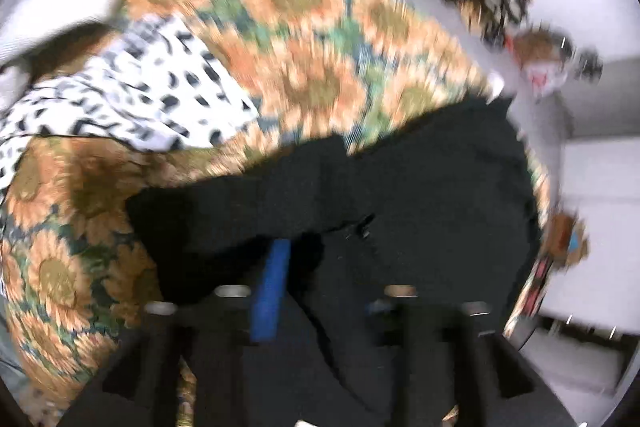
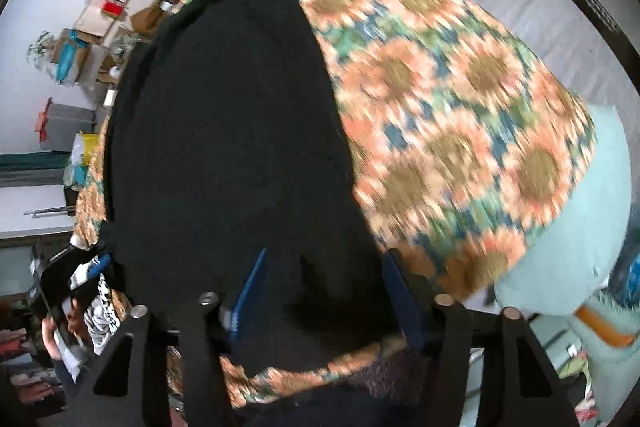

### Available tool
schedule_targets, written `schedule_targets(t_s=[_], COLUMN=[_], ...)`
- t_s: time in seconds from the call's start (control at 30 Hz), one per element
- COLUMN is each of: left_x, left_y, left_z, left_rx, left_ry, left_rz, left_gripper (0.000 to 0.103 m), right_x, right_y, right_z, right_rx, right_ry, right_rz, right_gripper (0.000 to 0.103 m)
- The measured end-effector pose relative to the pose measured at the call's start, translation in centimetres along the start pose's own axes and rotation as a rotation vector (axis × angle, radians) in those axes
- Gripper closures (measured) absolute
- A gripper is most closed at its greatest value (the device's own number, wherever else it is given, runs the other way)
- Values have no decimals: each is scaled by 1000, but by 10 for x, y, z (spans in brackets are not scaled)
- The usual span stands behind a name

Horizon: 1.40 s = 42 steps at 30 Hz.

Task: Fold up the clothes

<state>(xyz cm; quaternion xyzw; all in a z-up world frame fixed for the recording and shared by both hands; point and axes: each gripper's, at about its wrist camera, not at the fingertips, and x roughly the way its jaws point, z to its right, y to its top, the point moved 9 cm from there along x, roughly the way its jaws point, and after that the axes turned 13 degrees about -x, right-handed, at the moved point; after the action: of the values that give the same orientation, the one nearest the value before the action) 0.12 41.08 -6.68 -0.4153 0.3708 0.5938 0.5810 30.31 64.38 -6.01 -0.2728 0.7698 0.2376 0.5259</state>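
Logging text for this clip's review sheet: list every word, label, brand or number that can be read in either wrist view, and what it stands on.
None can be read.
Boxes and packets on the cluttered floor along the wall: any print is too small and blurred.
Black garment, sunflower-print cloth and white black-spotted garment: pattern only, no lettering visible.

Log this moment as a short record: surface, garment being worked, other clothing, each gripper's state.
surface: sunflower-print cloth covering the table
garment: black garment spread on the cloth
other clothing: white black-spotted piece, lying apart from it
left gripper: over the black garment's edge; blurred, jaw state unclear
right gripper: fingers apart, black fabric between them
image quality: both views motion-blurred
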Motion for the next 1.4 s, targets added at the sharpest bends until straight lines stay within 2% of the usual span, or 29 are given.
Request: schedule_targets(t_s=[0.03, 0.07, 0.17, 0.27, 0.37, 0.4, 0.43, 0.47, 0.5, 0.57, 0.63, 0.8, 0.9, 1.0, 1.03, 1.07, 1.1, 1.13, 1.17, 1.2, 1.3, 1.33, 1.4], left_x=[-10, -12, -18, 11, 45, 58, 66, 64, 63, 66, 68, 72, 73, 72, 69, 64, 59, 55, 50, 45, 30, 24, 20], left_y=[2, -2, -14, -54, -82, -86, -89, -90, -91, -92, -91, -90, -91, -91, -91, -90, -90, -91, -91, -91, -90, -89, -88], left_z=[0, 3, 10, 32, 36, 27, 23, 25, 28, 29, 32, 35, 37, 37, 37, 34, 31, 22, 13, 4, -29, -40, -57], left_rx=[-13, -5, 22, 156, 265, 270, 270, 278, 286, 313, 299, 270, 285, 294, 286, 249, 211, 141, 71, 1, -150, -200, -255], left_ry=[-15, -25, -54, -49, 33, 100, 119, 106, 94, 116, 106, 106, 107, 84, 58, 9, -40, -86, -132, -177, -227, -243, -232], left_rz=[38, 42, 54, -51, -104, -120, -127, -109, -91, -106, -116, -124, -126, -128, -126, -137, -147, -166, -185, -202, -156, -141, -130], left_gripper=[21, 21, 25, 36, 36, 36, 36, 31, 30, 28, 22, 18, 17, 17, 17, 17, 17, 17, 17, 17, 17, 17, 17], right_x=[2, 3, 16, 30, 53, 55, 53, 52, 48, 37, 26, 30, 42, 52, 56, 56, 56, 57, 57, 57, 67, 70, 76], right_y=[7, 11, 26, 36, 40, 38, 36, 34, 31, 28, 25, 23, 17, 11, 9, 5, -1, -8, -15, -21, -36, -40, -47], right_z=[-3, -7, -14, -21, -1, 13, 27, 40, 54, 71, 81, 75, 68, 61, 59, 57, 52, 50, 48, 46, 62, 64, 66], right_rx=[-20, -39, -83, -96, -86, -67, -35, -3, 23, 68, 103, 70, -31, -132, -165, -169, -158, -128, -98, -68, -37, -24, 4], right_ry=[11, 18, 39, 103, -25, -61, -66, -71, -109, -81, -43, 11, -89, -189, -221, -190, -112, -39, 35, 106, 43, 55, 78], right_rz=[8, 16, 31, 26, -20, -25, -23, -20, -28, 4, 30, 32, -20, -73, -91, -101, -113, -128, -143, -157, -206, -220, -246], right_gripper=[53, 58, 64, 64, 71, 75, 76, 66, 60, 60, 60, 55, 53, 56, 52, 52, 52, 45, 30, 26, 28, 28, 36])
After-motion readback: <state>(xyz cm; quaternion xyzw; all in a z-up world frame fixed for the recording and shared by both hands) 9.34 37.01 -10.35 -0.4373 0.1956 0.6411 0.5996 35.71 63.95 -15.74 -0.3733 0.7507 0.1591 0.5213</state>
